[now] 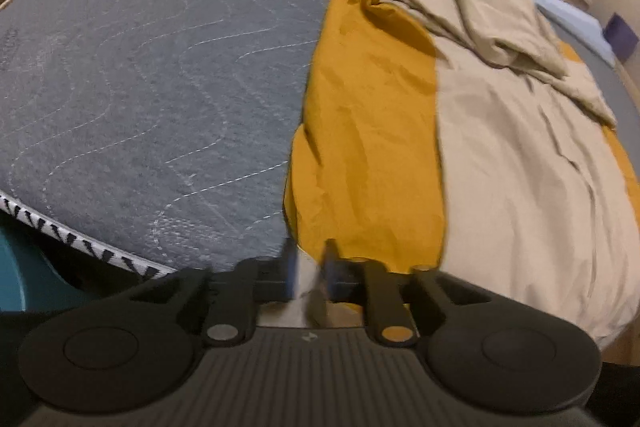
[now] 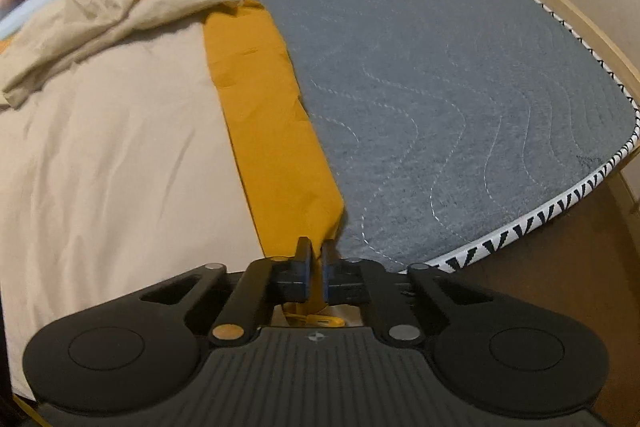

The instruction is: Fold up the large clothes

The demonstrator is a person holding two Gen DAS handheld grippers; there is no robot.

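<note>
On the grey mattress (image 1: 140, 67), both grippers are clamped onto the near edge of the mustard-and-beige cloth (image 1: 372, 147): left gripper (image 1: 310, 259) and right gripper (image 2: 316, 259) pinching opposite corners.

I see one large garment (image 1: 500, 155), beige with mustard-yellow side bands, spread flat lengthwise on the grey quilted mattress (image 1: 140, 67), far end rumpled
</note>
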